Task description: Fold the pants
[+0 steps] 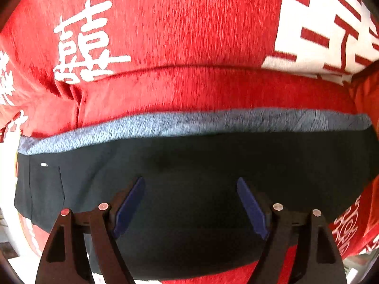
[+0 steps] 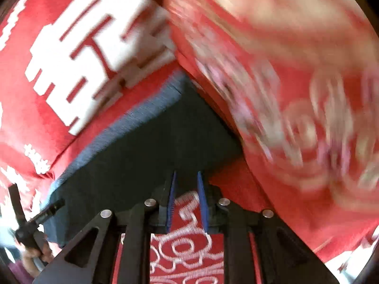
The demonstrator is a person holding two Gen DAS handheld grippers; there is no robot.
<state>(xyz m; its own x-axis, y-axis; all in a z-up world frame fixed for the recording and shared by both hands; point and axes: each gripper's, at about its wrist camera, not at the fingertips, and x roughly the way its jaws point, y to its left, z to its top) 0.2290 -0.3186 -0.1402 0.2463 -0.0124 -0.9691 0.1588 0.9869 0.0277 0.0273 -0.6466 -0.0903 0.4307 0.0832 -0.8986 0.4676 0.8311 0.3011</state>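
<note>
The pants [image 1: 194, 179] lie folded into a dark, flat band across a red cloth [image 1: 165, 28], and your left wrist view looks almost straight down on them. A gray-blue strip, apparently the waistband [image 1: 189, 125], runs along their far edge. Near the left end you can see a stitched pocket outline with a small white tag [image 1: 44, 165]; nothing on it can be read. The red cloth carries large white Chinese characters, one clear at upper left [image 1: 87, 45] resembling the "joy" sign, another cut off at upper right. White looping script shows at the lower right edge, too distorted to read. Your left gripper [image 1: 190, 189] has its blue-padded fingers [image 1: 130, 206] spread wide over the dark fabric, with nothing pinched between them.

In your right wrist view, the pants [image 2: 151, 156] show as a dark wedge with the gray-blue strip [image 2: 132, 127] along their left edge, on the same red cloth [image 2: 35, 123]. A big white blocky character [image 2: 94, 47] lies at upper left. The right side is badly blurred. Your right gripper [image 2: 186, 184] has its fingers [image 2: 171, 203] close together but with a narrow gap left; red cloth with white curly embroidery [image 2: 187, 241] shows through the gap. The fingertips reach the near edge of the pants, and I cannot tell whether they grip any fabric. At lower left you can see part of the other tool with a hand [image 2: 30, 255] beneath it.
</note>
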